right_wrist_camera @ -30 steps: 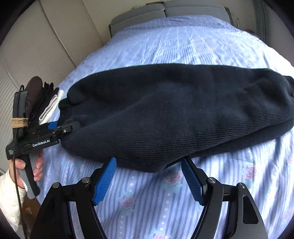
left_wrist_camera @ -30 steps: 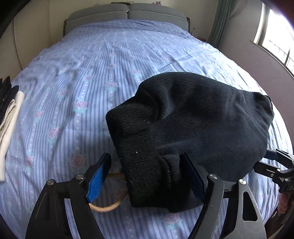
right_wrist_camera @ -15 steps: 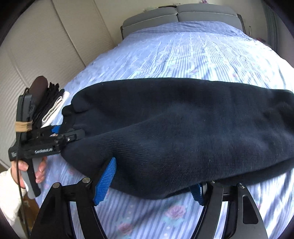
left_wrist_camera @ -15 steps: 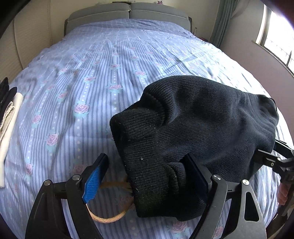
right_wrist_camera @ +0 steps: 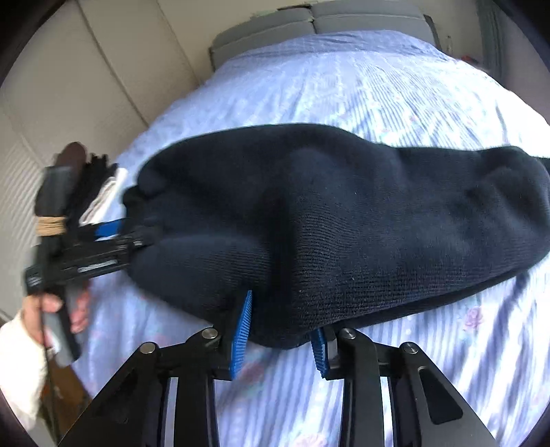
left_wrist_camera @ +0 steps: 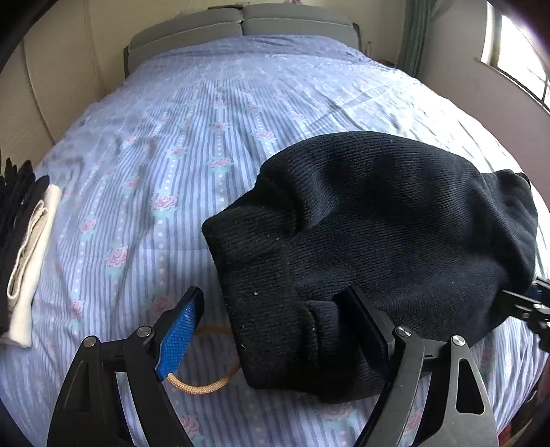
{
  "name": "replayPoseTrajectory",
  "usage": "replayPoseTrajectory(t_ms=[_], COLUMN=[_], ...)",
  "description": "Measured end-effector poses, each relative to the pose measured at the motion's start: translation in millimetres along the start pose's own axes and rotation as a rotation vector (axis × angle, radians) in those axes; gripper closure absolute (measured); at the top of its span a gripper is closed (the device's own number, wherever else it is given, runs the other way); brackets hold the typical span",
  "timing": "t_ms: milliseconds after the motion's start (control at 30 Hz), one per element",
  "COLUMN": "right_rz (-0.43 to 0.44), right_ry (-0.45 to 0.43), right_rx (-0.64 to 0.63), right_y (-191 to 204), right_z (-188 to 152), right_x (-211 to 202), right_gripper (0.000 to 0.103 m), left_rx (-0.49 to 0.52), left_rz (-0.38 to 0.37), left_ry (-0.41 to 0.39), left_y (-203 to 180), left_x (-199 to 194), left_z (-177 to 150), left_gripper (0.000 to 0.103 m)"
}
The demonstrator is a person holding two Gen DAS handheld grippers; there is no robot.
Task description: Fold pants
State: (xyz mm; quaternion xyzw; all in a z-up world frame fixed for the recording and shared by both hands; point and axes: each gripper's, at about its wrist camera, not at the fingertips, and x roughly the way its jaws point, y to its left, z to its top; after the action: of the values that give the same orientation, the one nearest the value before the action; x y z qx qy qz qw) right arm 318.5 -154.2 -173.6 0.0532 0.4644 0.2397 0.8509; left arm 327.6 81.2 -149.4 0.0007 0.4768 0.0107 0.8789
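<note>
The dark navy knit pants (left_wrist_camera: 395, 227) lie folded in a thick bundle on the bed, and they also show in the right wrist view (right_wrist_camera: 343, 213). My left gripper (left_wrist_camera: 275, 326) is open, with the near end of the bundle and a tan drawstring loop (left_wrist_camera: 202, 386) lying between its fingers. My right gripper (right_wrist_camera: 280, 333) has narrowed its jaws around the near edge of the pants, and the blue pads (right_wrist_camera: 242, 330) press the fabric. The left gripper also shows at the left in the right wrist view (right_wrist_camera: 134, 237).
The bed has a blue striped floral sheet (left_wrist_camera: 213, 113) and a grey headboard (left_wrist_camera: 240, 24). A pile of folded dark and cream clothes (left_wrist_camera: 24, 247) sits at the left edge. A wall lies to the left and a window (left_wrist_camera: 515, 58) to the right.
My right gripper moved forward onto the near edge of the pants and closed on it. My left gripper stayed open around the bundle's end, and the pants shifted slightly.
</note>
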Motion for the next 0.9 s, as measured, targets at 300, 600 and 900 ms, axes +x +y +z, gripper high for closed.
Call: replayPoseTrajectory(t_ms=[300,600,900], right_rz=[-0.227,-0.353,-0.348], right_ry=[-0.23,-0.376,-0.305], right_rx=[0.031,0.38,0.47], right_y=[-6.5,-142.4,-202.3], right_z=[-16.3,4.9,38.6], right_x=[-83.7,-133.1,-81.0], right_gripper=[0.035,0.033,0.033], left_rx=[0.085,0.192,0.203], left_rz=[0.07,-0.018,-0.027], left_ry=[-0.173,-0.234,-0.191], left_y=[-22.9,-100.7,-131.2], left_x=[-66.1,-75.4,-43.3], left_z=[-5.3,9.6,22.1], left_gripper=[0.024,0.023,0.024])
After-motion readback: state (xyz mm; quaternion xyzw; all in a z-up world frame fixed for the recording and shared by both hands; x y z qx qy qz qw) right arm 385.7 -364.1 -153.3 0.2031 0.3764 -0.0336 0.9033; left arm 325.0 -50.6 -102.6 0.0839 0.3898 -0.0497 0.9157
